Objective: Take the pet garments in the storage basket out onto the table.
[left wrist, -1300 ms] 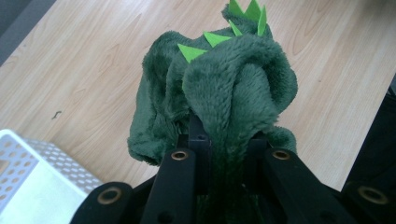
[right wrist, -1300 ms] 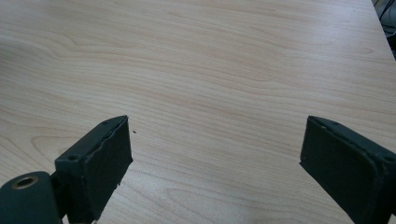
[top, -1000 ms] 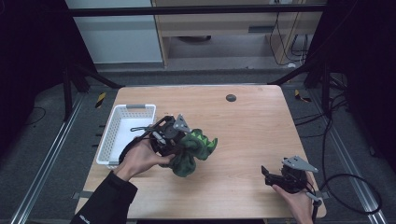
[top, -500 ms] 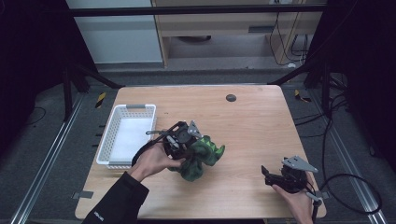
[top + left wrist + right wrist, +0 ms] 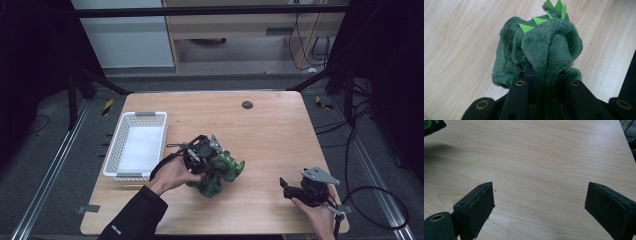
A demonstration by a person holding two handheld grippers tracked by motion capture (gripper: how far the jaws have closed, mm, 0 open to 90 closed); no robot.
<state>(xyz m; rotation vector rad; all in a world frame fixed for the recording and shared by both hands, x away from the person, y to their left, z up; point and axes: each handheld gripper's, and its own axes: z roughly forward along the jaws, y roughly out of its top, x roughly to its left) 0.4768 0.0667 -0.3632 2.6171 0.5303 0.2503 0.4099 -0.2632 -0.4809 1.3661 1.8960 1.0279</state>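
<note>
Left gripper (image 5: pixel 212 165): clenched on the green plush dinosaur (image 5: pixel 220 172); in the left gripper view a fold of the plush dinosaur (image 5: pixel 544 52) is pinched between the two black jaws, with the rest of the body bunched beyond them and the bright green felt spikes (image 5: pixel 549 11) pointing away from the camera. Position: the toy sits near the middle of the wooden bench (image 5: pixel 270 125), slightly toward the person's side; the high view shows its lower part at the bench surface, though I cannot tell whether it rests there or hangs just clear. The person's left hand (image 5: pixel 172 175) wraps the gripper body from the left; the dark sleeve enters from the bottom edge.

White basket (image 5: pixel 136 145): on the left part of the bench, near the toy but apart from it; long side running away from the person.

Right gripper (image 5: pixel 295 189): released; jaws stand wide apart over bare wood in the right gripper view (image 5: pixel 539 202), nothing between them; it sits near the right front corner of the bench, well apart from the toy. A scrap of green plush (image 5: pixel 432 126) shows at the top left corner of that view.

Small dark round spot (image 5: pixel 247 104) on the far part of the bench.
</note>
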